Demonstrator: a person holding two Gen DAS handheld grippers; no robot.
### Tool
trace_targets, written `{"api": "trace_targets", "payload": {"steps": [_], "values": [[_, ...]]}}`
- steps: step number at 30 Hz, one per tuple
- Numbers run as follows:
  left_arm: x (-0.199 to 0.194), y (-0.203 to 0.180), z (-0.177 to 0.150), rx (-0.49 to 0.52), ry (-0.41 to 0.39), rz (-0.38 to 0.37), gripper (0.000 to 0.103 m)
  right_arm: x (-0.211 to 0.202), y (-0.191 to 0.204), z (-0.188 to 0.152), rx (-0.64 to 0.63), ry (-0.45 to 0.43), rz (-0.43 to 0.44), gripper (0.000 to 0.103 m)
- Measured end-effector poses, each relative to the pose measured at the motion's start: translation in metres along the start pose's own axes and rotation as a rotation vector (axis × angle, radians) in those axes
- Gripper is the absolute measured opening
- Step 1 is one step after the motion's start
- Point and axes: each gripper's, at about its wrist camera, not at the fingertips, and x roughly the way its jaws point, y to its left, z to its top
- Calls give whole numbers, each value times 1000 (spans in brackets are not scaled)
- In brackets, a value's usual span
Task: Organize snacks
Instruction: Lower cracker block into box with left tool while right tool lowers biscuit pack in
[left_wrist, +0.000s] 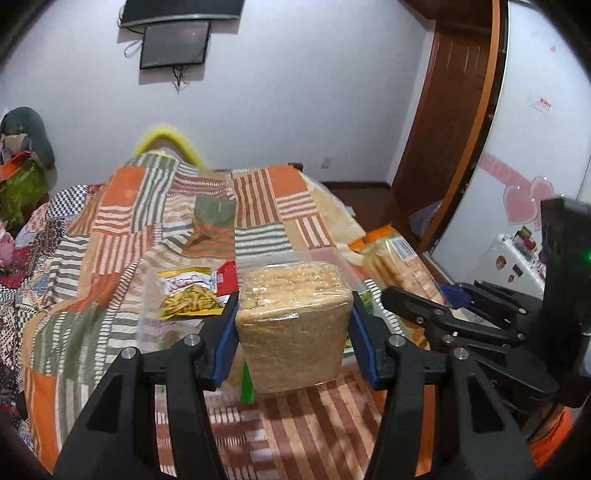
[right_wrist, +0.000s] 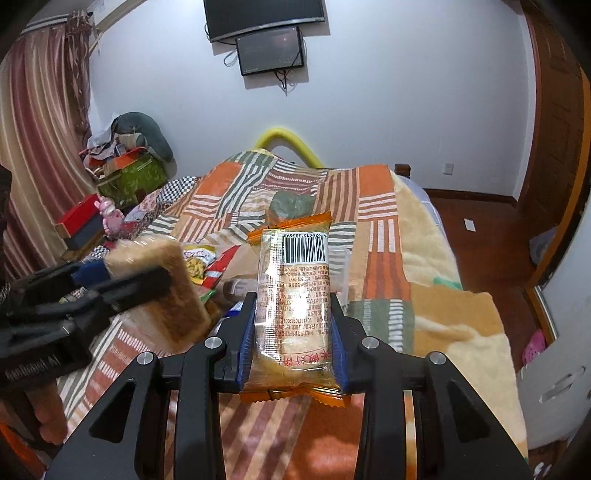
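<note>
1. A bed covered by an orange, green and white striped patchwork blanket (left_wrist: 155, 229) is seen below a white wall carrying two dark screens (right_wrist: 269, 50).
2. A clear-wrapped block of tan crackers (left_wrist: 295, 325) is clamped between the blue pads of the left gripper (left_wrist: 293, 328), held above the blanket.
3. An orange-edged transparent packet of biscuits with a barcode label (right_wrist: 295, 295) is clamped by the right gripper (right_wrist: 293, 332), also above the bed.
4. A yellow snack bag (left_wrist: 188, 295) is seen lying on the blanket beyond the cracker block, beside a clear plastic container (left_wrist: 328, 258).
</note>
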Motion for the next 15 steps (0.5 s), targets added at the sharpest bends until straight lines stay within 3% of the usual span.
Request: {"api": "trace_targets", "payload": {"steps": [9,13,15], "values": [[35,13,3,-14,53,24,59,40,1,5,-4,94,26,33],[30,17,0,-3,40,47,65,35,1,-1,-15,101,14,48],[26,17,-1,-2,37,52,65,29,2,-2,-20,95,20,50]]}}
